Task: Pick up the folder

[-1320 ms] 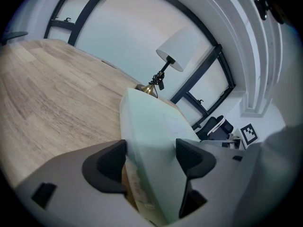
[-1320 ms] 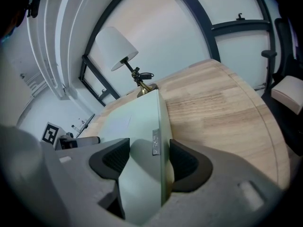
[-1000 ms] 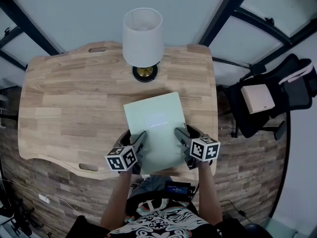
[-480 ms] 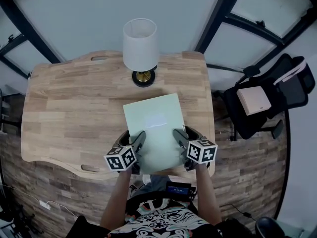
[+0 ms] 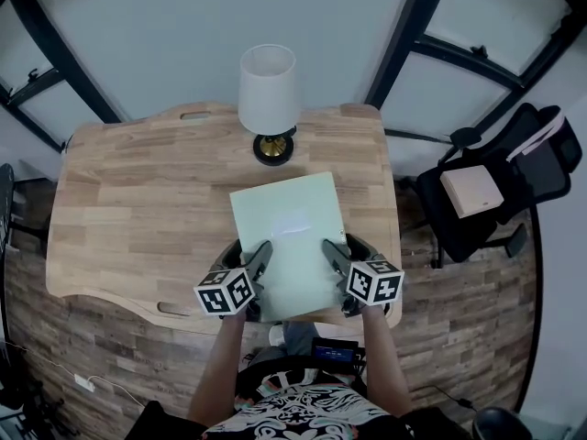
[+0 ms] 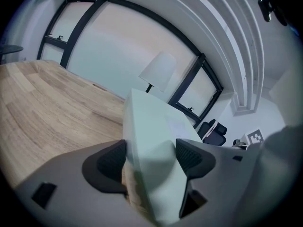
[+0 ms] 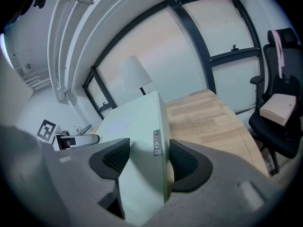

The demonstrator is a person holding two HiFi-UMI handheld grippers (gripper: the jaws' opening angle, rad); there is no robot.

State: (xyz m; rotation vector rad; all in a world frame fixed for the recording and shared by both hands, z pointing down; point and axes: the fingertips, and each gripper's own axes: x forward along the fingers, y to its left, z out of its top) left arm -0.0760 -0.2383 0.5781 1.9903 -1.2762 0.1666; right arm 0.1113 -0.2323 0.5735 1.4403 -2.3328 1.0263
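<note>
A pale green folder (image 5: pixel 289 236) is held flat above the near edge of the wooden desk (image 5: pixel 138 200). My left gripper (image 5: pixel 259 266) is shut on its near-left edge, and my right gripper (image 5: pixel 332 262) is shut on its near-right edge. In the left gripper view the folder (image 6: pixel 151 141) fills the gap between the dark pads (image 6: pixel 111 161). In the right gripper view the folder (image 7: pixel 142 141) sits clamped between the pads (image 7: pixel 182 161), with the left gripper (image 7: pixel 75 140) seen across it.
A table lamp with a white shade (image 5: pixel 269 90) and dark round base (image 5: pixel 273 148) stands at the desk's far middle. A black office chair (image 5: pixel 495 200) carrying a flat box (image 5: pixel 471 191) is right of the desk. Dark window frames (image 5: pixel 404 26) run behind.
The head view has shifted slightly, so the desk and lamp sit a little lower and to the right. Both grippers keep the same hold on the folder.
</note>
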